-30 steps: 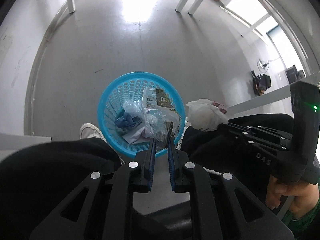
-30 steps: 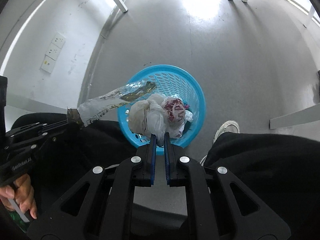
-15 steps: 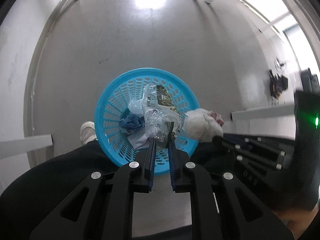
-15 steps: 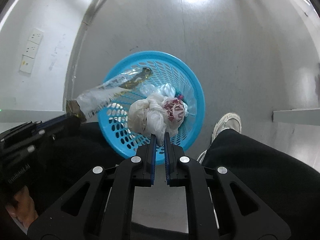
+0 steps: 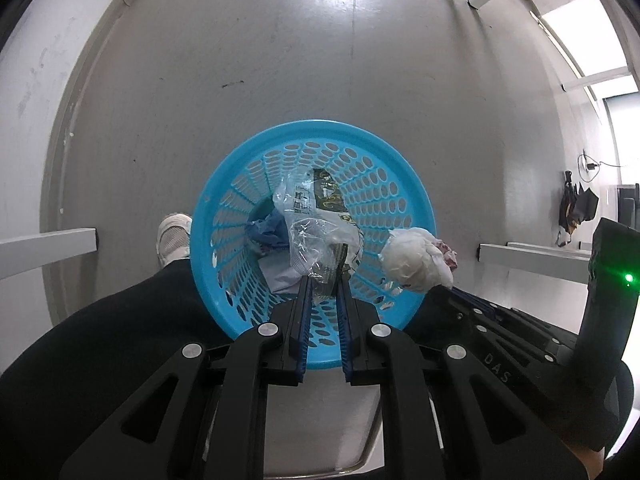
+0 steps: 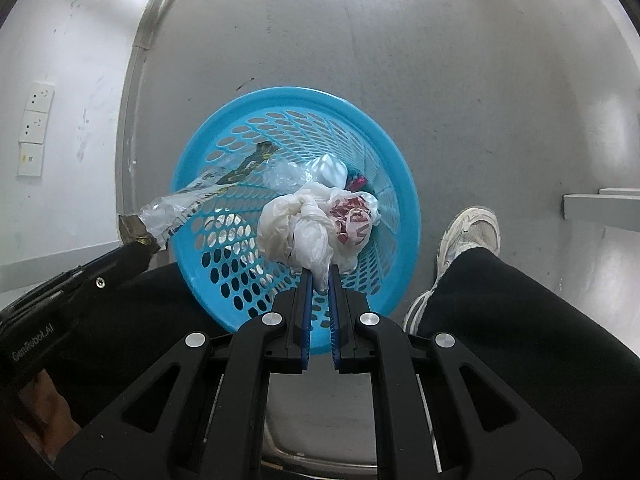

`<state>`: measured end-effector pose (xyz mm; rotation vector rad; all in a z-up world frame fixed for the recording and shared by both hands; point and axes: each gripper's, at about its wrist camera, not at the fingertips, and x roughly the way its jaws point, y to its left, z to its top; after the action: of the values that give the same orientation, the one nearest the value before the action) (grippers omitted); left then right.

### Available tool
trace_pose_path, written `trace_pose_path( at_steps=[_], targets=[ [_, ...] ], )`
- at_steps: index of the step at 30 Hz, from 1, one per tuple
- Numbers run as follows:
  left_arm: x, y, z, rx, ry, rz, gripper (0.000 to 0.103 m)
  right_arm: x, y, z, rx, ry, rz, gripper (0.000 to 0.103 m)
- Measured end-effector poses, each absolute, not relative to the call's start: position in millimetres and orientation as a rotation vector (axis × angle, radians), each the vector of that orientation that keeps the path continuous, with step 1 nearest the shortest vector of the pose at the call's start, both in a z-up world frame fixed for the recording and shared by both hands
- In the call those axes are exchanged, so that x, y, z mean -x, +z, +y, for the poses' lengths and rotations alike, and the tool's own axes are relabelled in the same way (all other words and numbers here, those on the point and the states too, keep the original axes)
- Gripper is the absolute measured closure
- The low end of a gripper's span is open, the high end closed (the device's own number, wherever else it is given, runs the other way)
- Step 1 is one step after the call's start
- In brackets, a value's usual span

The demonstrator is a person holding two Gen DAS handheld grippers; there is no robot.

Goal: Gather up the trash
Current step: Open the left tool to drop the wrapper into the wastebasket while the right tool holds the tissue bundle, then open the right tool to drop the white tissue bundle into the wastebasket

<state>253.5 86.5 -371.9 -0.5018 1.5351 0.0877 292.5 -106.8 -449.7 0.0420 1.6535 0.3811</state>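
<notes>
Blue perforated basket (image 5: pixel 416 204) on grey floor (image 5: pixel 280 80), holding blue and white scraps. Left gripper (image 5: pixel 323 282): fingers nearly closed, pinching clear printed wrapper (image 5: pixel 316 216) hanging over the basket. Right gripper (image 6: pixel 319 276): jaws have just been opening slightly, knotted white plastic bag (image 6: pixel 312 224) between them, above the basket. Person's white shoe (image 6: pixel 470 232) beside the basket.
</notes>
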Motion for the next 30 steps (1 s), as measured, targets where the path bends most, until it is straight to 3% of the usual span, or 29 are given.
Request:
trace_pose_path(
  at_steps=[1,3,4,17,30],
  targets=[
    [-254.1,-371.9,88.2,0.515,0.085,1.528,0.089,-293.0,-449.7,-107.6,-0.046,0.383,1.655,0.085],
    [-256.4,-369.2,94.7,0.526,0.105,1.505,0.057,-293.2,-447.9,-107.9,-0.046,0.381,1.646,0.069],
    [-256.7,-366.6,99.2,0.537,0.122,1.484,0.055,-293.7,-447.7,-107.7,-0.04,0.379,1.642,0.068],
    [-245.5,-357.6,95.2,0.5,0.12,1.462,0.055,-272.4,-413.7,-111.1,0.082,0.357,1.57,0.066],
    [-191.2,-298.2,70.0,0.324,0.04,1.328,0.052,-212.6,-322.0,-135.0,0.106,0.475,1.359,0.045]
  ],
)
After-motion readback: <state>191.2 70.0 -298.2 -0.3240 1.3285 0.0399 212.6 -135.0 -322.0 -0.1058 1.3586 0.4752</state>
